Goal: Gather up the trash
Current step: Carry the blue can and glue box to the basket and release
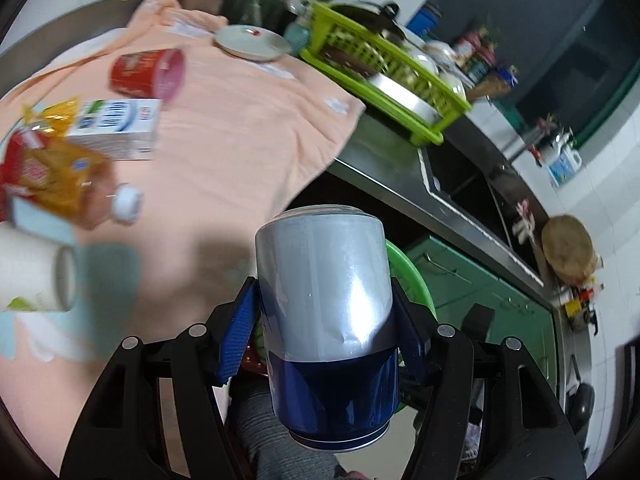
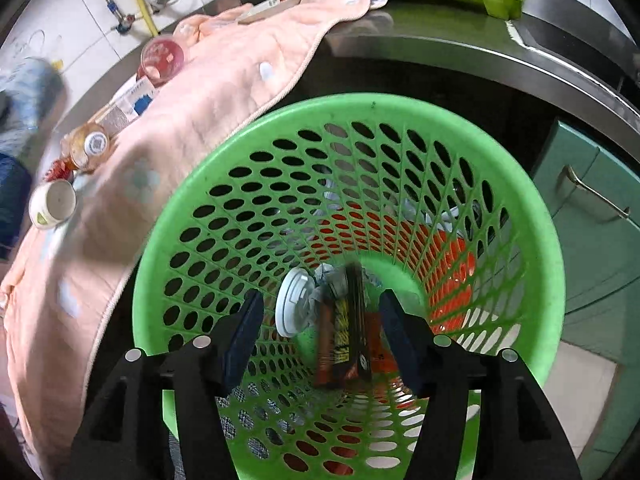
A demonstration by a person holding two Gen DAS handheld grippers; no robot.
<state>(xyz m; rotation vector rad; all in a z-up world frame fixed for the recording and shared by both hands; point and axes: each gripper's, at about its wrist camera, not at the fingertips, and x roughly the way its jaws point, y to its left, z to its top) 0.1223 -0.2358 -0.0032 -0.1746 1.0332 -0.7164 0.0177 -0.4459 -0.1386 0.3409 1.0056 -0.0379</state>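
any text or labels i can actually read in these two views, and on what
None can be read.
Blue and white carton: print too blurred.
Red cup: lettering too blurred.
Yellow snack bag: too blurred.
Wrapper in the green basket: motion-blurred.
Silver and blue can: no print on the side shown.

The wrapper (image 2: 344,328) dropping into the basket (image 2: 552,280) is motion-blurred, its print unreadable.
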